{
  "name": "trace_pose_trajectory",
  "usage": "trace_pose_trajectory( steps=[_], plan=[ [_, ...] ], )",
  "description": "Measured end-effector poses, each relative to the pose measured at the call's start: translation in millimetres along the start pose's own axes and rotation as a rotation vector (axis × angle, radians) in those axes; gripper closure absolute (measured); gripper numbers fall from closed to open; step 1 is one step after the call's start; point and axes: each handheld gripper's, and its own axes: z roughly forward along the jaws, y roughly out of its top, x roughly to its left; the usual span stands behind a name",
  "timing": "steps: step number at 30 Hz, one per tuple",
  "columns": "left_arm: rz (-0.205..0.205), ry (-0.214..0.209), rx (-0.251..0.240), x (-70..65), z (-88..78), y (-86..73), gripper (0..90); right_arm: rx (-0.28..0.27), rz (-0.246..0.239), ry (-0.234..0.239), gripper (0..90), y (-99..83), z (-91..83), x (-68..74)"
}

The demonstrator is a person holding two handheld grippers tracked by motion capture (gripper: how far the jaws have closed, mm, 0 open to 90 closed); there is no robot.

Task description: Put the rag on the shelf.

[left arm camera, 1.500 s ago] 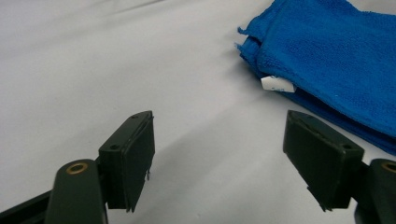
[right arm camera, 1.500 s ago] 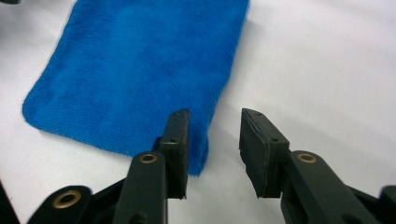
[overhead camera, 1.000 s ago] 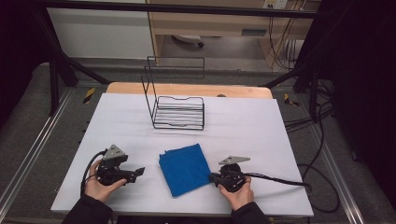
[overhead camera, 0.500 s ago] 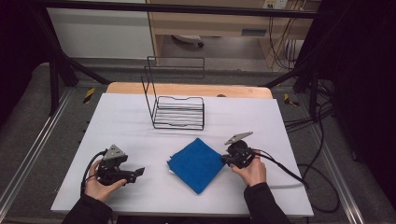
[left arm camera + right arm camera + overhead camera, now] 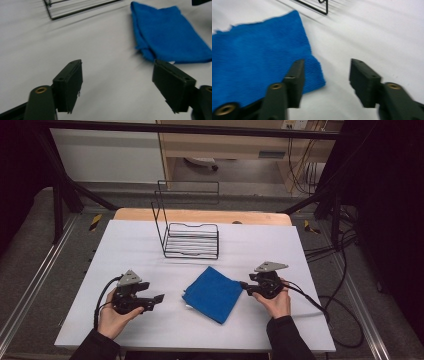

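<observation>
Two hand-held black grippers flank a folded blue terry cloth point(image 5: 214, 293) lying flat on a white table point(image 5: 260, 245). At left, the left gripper point(image 5: 159, 298) hovers with jaws spread, having just narrowed slightly, nothing between them, the cloth near ahead. At right, the right gripper point(image 5: 243, 285) sits at the cloth's corner, its jaws having just opened and now parted with nothing pinched. Behind stands a black wire rack point(image 5: 190, 240).
</observation>
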Motion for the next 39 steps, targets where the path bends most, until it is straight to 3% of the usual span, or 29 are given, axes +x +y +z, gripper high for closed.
trace_pose_trajectory(
  steps=[2, 3, 6, 7, 11, 12, 14, 16, 17, 18, 20, 21, 22, 23, 24, 25, 27, 31, 35, 37, 39],
  plan=[
    [0.005, -0.023, 0.004, -8.7, 12.2, 10.2, 32.3, -0.031, 0.045, 0.027, 38.7, -6.0, -9.8, 5.0],
    [0.015, -0.027, 0.016, -13.3, 20.0, 15.0, 32.3, -0.031, 0.045, 0.027, 38.7, -6.0, -9.8, 5.0],
    [0.043, -0.055, 0.074, -25.3, 46.8, 26.3, 41.2, -0.036, 0.077, 0.064, 36.8, -14.7, -13.7, 17.6],
    [0.046, -0.067, 0.1, -29.1, 58.0, 28.2, 46.7, -0.024, 0.083, 0.116, 36.9, -21.8, -14.0, 30.1],
    [0.066, -0.079, 0.196, -35.8, 82.4, 26.1, 57.2, 0.013, 0.076, 0.191, 39.5, -31.7, -12.2, 53.7],
    [0.067, -0.077, 0.218, -36.9, 85.2, 24.9, 57.2, 0.013, 0.076, 0.191, 39.5, -31.7, -12.2, 53.7],
    [0.063, -0.092, 0.246, -37.2, 88.0, 22.5, 63.3, 0.032, 0.044, 0.219, 41.9, -35.2, -8.7, 67.2],
    [0.041, -0.101, 0.239, -37.4, 87.5, 20.9, 68.0, 0.049, 0.019, 0.244, 46.2, -37.6, -4.0, 80.7],
    [0.033, -0.11, 0.242, -37.2, 87.4, 20.3, 75.3, 0.066, -0.009, 0.268, 50.9, -38.7, 3.2, 92.1],
    [0.029, -0.115, 0.244, -37.2, 87.3, 19.7, 75.3, 0.066, -0.009, 0.268, 50.9, -38.7, 3.2, 92.1],
    [0.009, -0.123, 0.244, -37.6, 87.6, 19.0, 80.9, 0.074, -0.064, 0.242, 54.8, -38.7, 10.4, 100.0],
    [0.004, -0.122, 0.247, -38.2, 87.4, 19.1, 82.5, 0.075, -0.072, 0.232, 57.2, -38.5, 11.7, 101.4],
    [0.002, -0.117, 0.247, -39.0, 87.0, 19.1, 83.8, 0.066, -0.091, 0.208, 65.1, -39.0, 13.8, 103.1],
    [-0.005, -0.113, 0.245, -39.9, 86.6, 19.0, 83.8, 0.066, -0.091, 0.208, 65.1, -39.0, 13.8, 103.1],
    [-0.002, -0.106, 0.243, -40.0, 85.9, 18.8, 84.4, 0.057, -0.115, 0.187, 74.9, -41.1, 14.1, 103.7],
    [-0.021, -0.107, 0.241, -41.2, 85.3, 18.1, 84.4, 0.057, -0.115, 0.187, 74.9, -41.1, 14.1, 103.7],
    [-0.032, -0.107, 0.242, -42.4, 82.6, 17.2, 84.6, 0.06, -0.122, 0.182, 83.6, -41.0, 12.9, 103.1],
    [-0.051, -0.119, 0.232, -49.3, 70.4, 13.7, 84.5, 0.08, -0.142, 0.215, 86.4, -36.0, 8.5, 98.8],
    [-0.063, -0.154, 0.2, -69.2, 55.3, 6.3, 84.1, 0.094, -0.167, 0.275, 86.5, -28.3, -9.4, 87.2],
    [-0.047, -0.152, 0.197, -83.2, 54.0, 1.6, 83.1, 0.154, -0.203, 0.304, 86.0, -29.4, -18.7, 78.4],
    [-0.024, -0.141, 0.199, -94.5, 57.2, -3.1, 82.5, 0.165, -0.218, 0.297, 85.7, -31.2, -20.0, 76.6]
  ],
)
